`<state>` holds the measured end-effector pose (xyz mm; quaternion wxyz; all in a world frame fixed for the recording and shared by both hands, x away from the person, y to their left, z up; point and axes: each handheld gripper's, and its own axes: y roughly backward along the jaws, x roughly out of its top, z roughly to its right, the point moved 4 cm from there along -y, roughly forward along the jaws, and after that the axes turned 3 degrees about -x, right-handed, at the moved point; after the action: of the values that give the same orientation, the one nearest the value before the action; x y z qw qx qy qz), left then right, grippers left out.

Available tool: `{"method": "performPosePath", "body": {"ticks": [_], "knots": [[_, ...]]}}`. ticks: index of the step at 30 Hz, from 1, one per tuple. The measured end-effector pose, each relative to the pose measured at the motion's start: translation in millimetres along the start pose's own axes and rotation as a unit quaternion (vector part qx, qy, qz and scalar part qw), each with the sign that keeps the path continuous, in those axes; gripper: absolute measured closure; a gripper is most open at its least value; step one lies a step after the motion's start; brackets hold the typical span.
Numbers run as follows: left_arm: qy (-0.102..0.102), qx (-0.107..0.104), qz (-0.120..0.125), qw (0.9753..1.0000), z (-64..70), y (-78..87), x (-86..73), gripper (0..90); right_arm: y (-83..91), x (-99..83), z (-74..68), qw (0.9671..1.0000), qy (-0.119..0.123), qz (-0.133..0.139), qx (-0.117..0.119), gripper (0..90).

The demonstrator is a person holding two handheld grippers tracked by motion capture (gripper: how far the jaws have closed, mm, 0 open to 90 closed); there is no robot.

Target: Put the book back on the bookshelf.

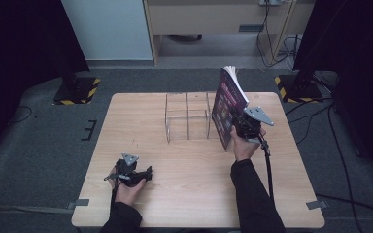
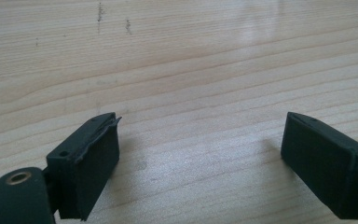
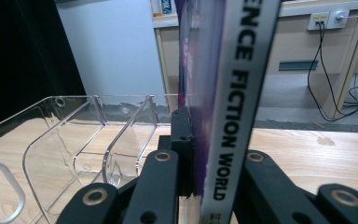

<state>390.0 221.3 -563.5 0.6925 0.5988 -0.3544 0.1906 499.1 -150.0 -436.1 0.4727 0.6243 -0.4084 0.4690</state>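
My right claw (image 3: 200, 186) pinches the upright purple paperback book (image 3: 235, 93) by its spine, beside the clear acrylic rack (image 3: 74, 135) for slotting; my left claw (image 2: 200, 154) rests spread.

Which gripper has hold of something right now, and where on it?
The right gripper clamps the upright purple book low at its white spine. The left gripper is open, empty.

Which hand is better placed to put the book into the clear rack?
Right. The right gripper is shut on the book, held upright just beside the clear rack. The left gripper rests open and empty on the table, far from both.
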Motion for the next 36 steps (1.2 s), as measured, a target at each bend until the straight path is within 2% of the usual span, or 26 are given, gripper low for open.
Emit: {"method": "performPosePath", "body": {"ticks": [10, 16, 20, 28, 32, 36], "knots": [[0.0, 0.0, 0.0, 1.0, 0.0, 0.0, 0.0, 10.6, 0.9, -0.4, -1.3, 0.9996, -0.014, -0.005, -0.022, 82.3], [0.0, 0.0, 0.0, 1.0, 0.0, 0.0, 0.0, 10.7, 1.2, 0.6, -2.5, 0.9994, -0.003, -0.013, -0.033, 79.6], [0.0, 0.0, 0.0, 1.0, 0.0, 0.0, 0.0, 10.6, 1.5, 2.3, 1.7, 0.9989, 0.0, -0.022, -0.04, 67.2], [0.0, 0.0, 0.0, 1.0, 0.1, 0.0, 0.0, 10.6, 1.2, 0.7, 12.6, 0.9988, 0.006, -0.039, -0.028, 40.7], [0.0, 0.001, 0.0, 1.0, 0.1, 0.0, 0.0, 10.6, 6.8, 3.1, 13.9, 0.9996, 0.007, -0.029, -0.004, 28.3], [0.0, 0.001, 0.0, 1.0, 0.1, 0.0, 0.0, 10.6, 15.8, 7.0, 14.2, 0.9992, 0.0, -0.029, 0.026, 20.8]]}}
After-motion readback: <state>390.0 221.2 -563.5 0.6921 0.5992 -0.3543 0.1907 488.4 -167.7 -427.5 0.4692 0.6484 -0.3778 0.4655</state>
